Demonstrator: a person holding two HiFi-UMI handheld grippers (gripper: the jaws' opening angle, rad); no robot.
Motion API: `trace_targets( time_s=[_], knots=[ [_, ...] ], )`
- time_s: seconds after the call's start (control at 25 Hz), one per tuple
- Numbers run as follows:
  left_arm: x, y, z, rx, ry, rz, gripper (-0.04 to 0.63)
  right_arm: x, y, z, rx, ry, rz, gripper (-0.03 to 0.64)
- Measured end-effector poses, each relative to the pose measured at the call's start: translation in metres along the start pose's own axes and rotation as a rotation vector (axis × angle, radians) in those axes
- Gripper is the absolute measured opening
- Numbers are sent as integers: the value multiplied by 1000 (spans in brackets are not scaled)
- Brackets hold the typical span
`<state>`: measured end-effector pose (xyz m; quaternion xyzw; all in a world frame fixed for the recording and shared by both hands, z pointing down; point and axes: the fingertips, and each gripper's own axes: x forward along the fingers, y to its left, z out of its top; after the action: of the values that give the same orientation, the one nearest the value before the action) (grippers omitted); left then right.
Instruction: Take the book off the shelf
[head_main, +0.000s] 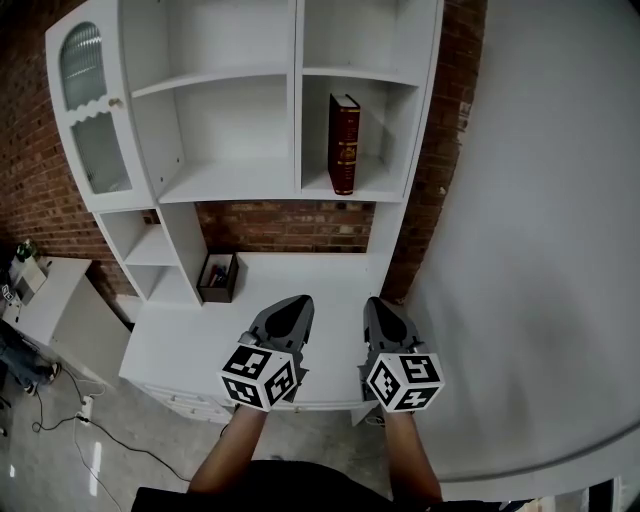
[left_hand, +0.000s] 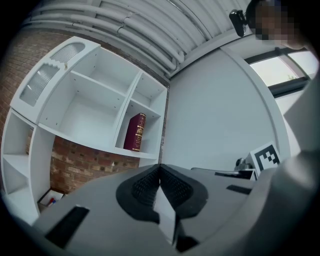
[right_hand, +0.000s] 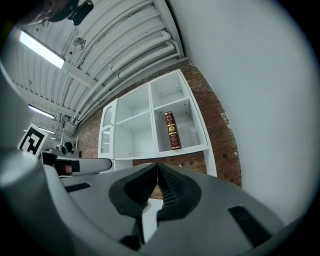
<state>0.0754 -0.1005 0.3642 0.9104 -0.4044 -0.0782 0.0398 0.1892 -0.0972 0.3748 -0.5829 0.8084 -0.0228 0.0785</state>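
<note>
A dark red book (head_main: 344, 143) with gold print stands upright in the right middle compartment of the white shelf unit (head_main: 240, 182), near that compartment's left wall. The same book (left_hand: 135, 132) shows in the left gripper view and, as a thin red book (right_hand: 172, 130), in the right gripper view. Both grippers are held low over the white desk, far below the book. My left gripper (head_main: 297, 302) is shut with nothing in it, tips touching (left_hand: 160, 166). My right gripper (head_main: 375, 303) is shut and empty too, its tips meeting (right_hand: 157, 164).
A white desk top (head_main: 260, 330) lies under the grippers. A small dark box (head_main: 219, 277) of pens stands on it at the left. A brick wall (head_main: 285, 226) shows behind the shelf. A plain white wall (head_main: 540, 230) rises at the right. A glass cabinet door (head_main: 88, 110) closes the shelf's left.
</note>
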Motion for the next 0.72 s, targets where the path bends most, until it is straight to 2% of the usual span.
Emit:
trace_targets(
  time_s=[0.32,0.72],
  knots=[
    [7,-1,-7,3,12,6,15,8,-14,4,22,-20,-11,20],
    [29,27,-6,-9,9,0,15,44,-18,0,14,-14,-9,20]
  ],
)
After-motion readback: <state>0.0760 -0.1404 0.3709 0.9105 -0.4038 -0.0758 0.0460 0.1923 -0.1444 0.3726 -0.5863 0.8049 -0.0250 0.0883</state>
